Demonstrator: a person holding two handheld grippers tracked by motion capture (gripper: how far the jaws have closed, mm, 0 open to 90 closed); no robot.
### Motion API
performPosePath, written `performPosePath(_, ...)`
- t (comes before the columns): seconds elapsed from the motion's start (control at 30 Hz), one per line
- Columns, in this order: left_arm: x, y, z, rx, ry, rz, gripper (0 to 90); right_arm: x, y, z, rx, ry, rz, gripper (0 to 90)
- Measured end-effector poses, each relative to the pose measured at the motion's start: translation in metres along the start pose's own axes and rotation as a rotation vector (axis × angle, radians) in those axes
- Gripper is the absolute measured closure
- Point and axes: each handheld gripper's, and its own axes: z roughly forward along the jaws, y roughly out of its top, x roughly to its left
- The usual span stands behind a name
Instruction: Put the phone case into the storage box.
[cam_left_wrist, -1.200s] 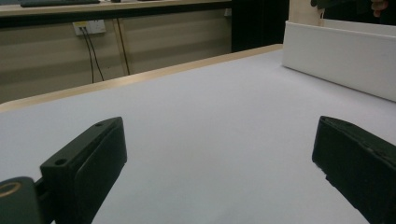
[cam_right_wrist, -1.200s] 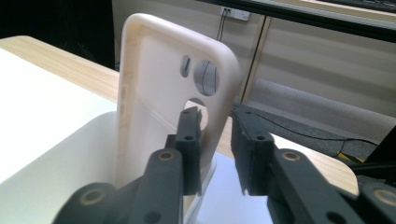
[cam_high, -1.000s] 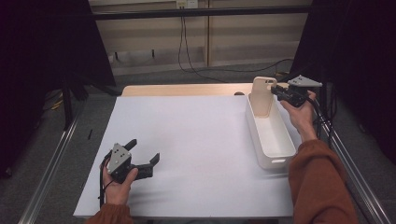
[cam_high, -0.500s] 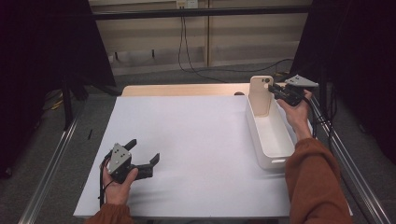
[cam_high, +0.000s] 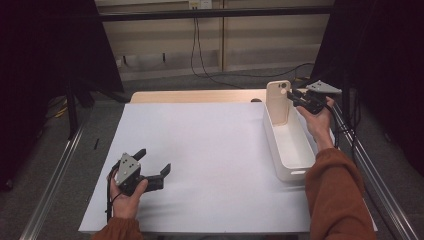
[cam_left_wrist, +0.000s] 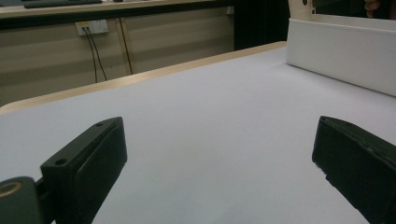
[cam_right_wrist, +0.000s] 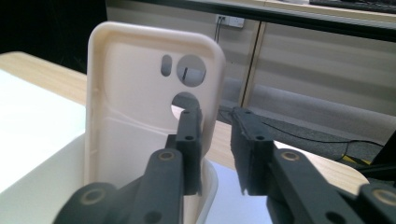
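Where the right tongs (cam_right_wrist: 217, 140) have just been parting, the case's (cam_right_wrist: 140, 116) edge sits between them, contact unclear; its foot is hidden in the bin (cam_high: 295, 160). Left tongs (cam_high: 152, 162) gape, released, over the surface (cam_high: 210, 150).

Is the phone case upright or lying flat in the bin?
Upright: the phone case stands on end at the far end of the white bin, beside the right gripper.
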Motion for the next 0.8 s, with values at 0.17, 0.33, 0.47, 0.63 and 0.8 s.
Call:
performPosePath(0.17,0.0002,0.0000,0.0001,0.001,0.000,-0.003,3.3,-0.0005,-0.0013,-0.0011,-0.002,0.002,0.005,65.8)
performPosePath(0.33,0.0010,-0.0001,0.0026,-0.001,-0.001,-0.011,3.3,0.0004,-0.0006,-0.0022,-0.009,0.007,0.016,58.1)
performPosePath(0.47,0.0017,-0.0001,0.0044,-0.001,0.001,-0.017,3.3,0.0006,-0.0013,-0.0020,-0.006,0.001,0.017,50.4)
performPosePath(0.63,0.0022,-0.0006,0.0060,0.002,0.004,-0.029,3.3,-0.0012,-0.0003,-0.0025,-0.009,-0.004,0.041,33.9)
performPosePath(0.8,0.0033,-0.0008,0.0063,0.005,0.007,-0.024,3.3,-0.0013,-0.0002,-0.0045,0.005,0.004,0.050,18.9)
